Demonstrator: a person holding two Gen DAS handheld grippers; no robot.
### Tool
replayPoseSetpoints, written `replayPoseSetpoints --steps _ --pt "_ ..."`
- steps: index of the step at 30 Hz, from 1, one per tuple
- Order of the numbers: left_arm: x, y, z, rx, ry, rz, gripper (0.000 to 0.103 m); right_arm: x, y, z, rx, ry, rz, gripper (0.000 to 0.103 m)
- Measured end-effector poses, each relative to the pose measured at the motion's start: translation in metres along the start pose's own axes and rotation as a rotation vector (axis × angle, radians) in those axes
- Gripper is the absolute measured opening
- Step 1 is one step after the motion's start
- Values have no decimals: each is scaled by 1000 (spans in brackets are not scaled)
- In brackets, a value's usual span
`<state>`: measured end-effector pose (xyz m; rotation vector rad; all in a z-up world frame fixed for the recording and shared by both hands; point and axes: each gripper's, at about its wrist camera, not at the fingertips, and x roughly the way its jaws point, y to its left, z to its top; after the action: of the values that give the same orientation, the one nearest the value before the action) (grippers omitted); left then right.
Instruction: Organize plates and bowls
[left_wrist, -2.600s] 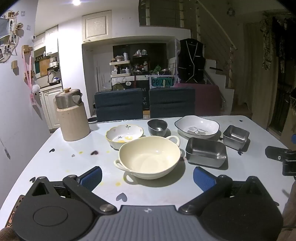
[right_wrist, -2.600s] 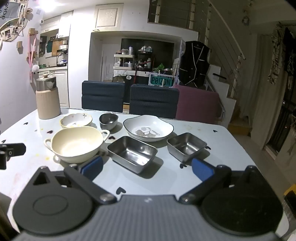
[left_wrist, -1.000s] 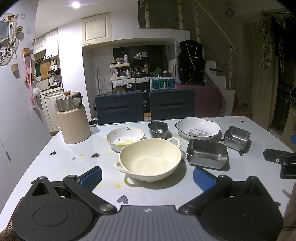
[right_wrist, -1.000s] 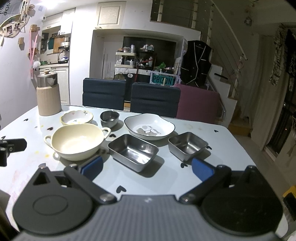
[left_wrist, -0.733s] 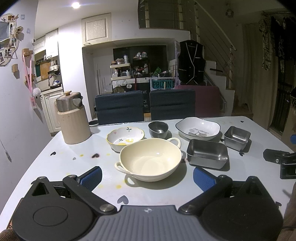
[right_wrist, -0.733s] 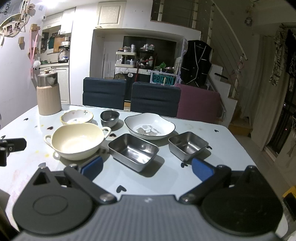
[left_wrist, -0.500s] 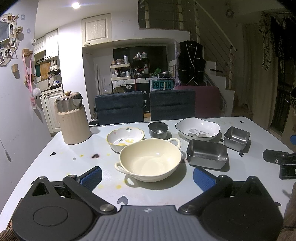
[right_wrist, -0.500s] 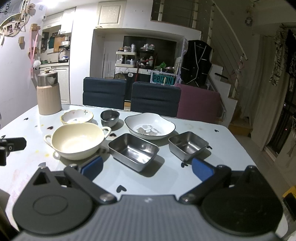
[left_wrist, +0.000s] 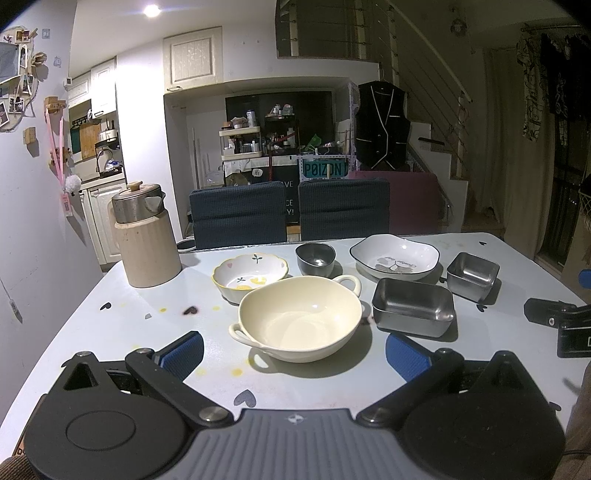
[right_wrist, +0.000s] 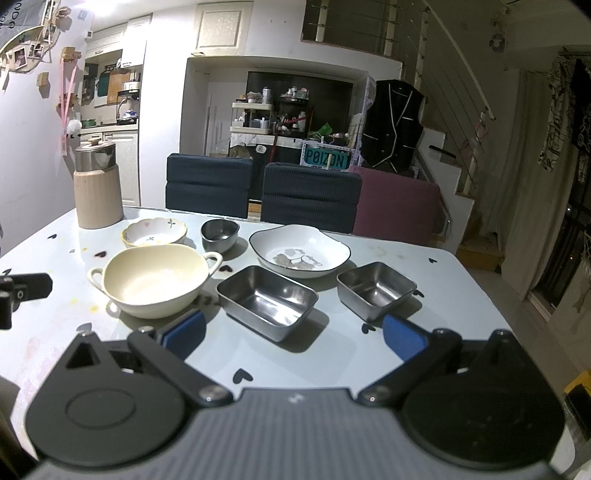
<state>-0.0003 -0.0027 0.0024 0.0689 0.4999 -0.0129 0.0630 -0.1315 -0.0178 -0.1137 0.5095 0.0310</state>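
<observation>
left fingers (left_wrist: 293, 349): spread, empty, just short of the cream two-handled bowl (left_wrist: 300, 323)
right fingers (right_wrist: 293, 332): spread, empty
small steel tray (right_wrist: 376, 290): right of that bowl, beyond large steel tray (right_wrist: 266, 301)
plan: I'd pinch one wall, nest it in the large tray

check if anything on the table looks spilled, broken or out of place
Nothing broken or tipped; every dish sits upright. The table has small yellow spots and a dark smudge left of the cream two-handled bowl.
</observation>
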Motion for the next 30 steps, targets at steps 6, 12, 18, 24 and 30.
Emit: replayPoseSetpoints --steps 6,12,18,24,30 --pt "0 0 0 0 0 1 103 0 0 0 0 0 0 103" --pt "0 0 0 0 -1 1 103 0 0 0 -1 0 0 103" --pt "-2 3 4 3 -16 10 103 1 0 0 2 0 -2 103" --pt "0 2 16 26 -43 11 103 4 -2 2 14 -1 -1 103" --pt "9 -2 34 66 -76 -10 103 10 -6 10 37 -24 -7 103"
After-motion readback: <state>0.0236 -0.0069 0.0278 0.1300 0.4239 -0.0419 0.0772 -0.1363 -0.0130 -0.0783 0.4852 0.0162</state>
